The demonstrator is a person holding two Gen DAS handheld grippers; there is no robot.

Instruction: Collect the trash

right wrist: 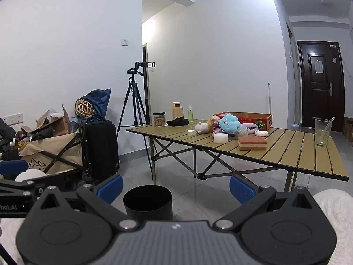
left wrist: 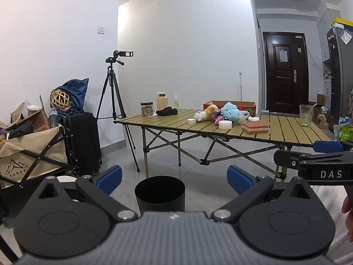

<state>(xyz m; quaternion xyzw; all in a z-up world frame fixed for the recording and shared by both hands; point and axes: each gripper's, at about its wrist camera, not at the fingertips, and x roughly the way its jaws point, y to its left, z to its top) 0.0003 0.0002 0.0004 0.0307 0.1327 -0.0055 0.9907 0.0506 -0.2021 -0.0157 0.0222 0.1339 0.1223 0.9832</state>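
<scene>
Across a tiled room, a folding table point(left wrist: 286, 130) stands well beyond both grippers, carrying plush toys point(left wrist: 222, 113), a red box point(right wrist: 247, 117), a brick-colored sponge point(right wrist: 252, 143), a white tub point(right wrist: 220, 138), a small white block point(left wrist: 191, 121), a crumpled white wad point(right wrist: 261, 133) and a plastic cup point(right wrist: 322, 132) with a straw. Near the floor in front, a black bin point(left wrist: 160, 193) sits open-mouthed, framed between the fingers of each tool. The left gripper point(left wrist: 174, 180) and the right gripper point(right wrist: 175, 186) are both spread wide and hold nothing. The likely trash, the wad and perhaps the cup, lies on the far right half of the table, apart from the bin, so nothing seems collected yet. The risk from here is a mistaken pick: toys, tub and sponge crowd the wad, and a wide reach could grab a plush or knock the tub. The cup looks light and tall, so a side nudge could tip it, and whether it holds liquid cannot be told. A drop from table height could also miss the bin's narrow mouth. The left view alone shows a fridge point(left wrist: 340, 75) at far right and a green packet point(left wrist: 346, 132) near the table's end; the right view alone shows the box's printed front and a wall socket strip point(right wrist: 13, 119) at far left.
</scene>
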